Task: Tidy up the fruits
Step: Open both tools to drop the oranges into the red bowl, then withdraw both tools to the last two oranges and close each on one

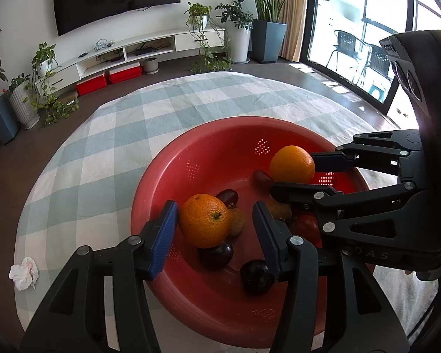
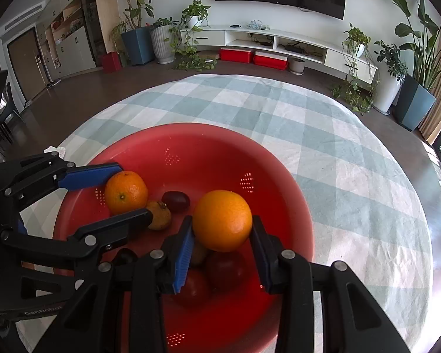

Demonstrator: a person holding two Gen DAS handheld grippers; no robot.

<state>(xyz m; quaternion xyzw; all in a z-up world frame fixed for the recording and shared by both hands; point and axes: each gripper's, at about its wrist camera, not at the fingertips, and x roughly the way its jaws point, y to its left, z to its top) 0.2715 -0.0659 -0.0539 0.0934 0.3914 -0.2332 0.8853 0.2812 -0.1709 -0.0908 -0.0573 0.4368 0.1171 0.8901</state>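
Note:
A red perforated bowl (image 1: pixel 167 176) (image 2: pixel 279 164) sits on a checked tablecloth and holds oranges, dark plums and small brownish fruits. My left gripper (image 1: pixel 216 223) (image 2: pixel 123 189) is open over the bowl, its jaws wide around one orange (image 1: pixel 205 220) (image 2: pixel 126 192); the left pad is close to it, the right pad is apart. My right gripper (image 2: pixel 222 228) (image 1: pixel 294 172) is shut on a second orange (image 2: pixel 222 220) (image 1: pixel 292 163) and holds it above the fruit in the bowl. Dark plums (image 1: pixel 255 276) (image 2: pixel 225 267) lie underneath.
A crumpled white tissue (image 1: pixel 24 273) lies on the cloth at the left of the bowl. The checked tablecloth (image 2: pixel 338 153) stretches beyond and to the right of the bowl. The two grippers are close together over the bowl.

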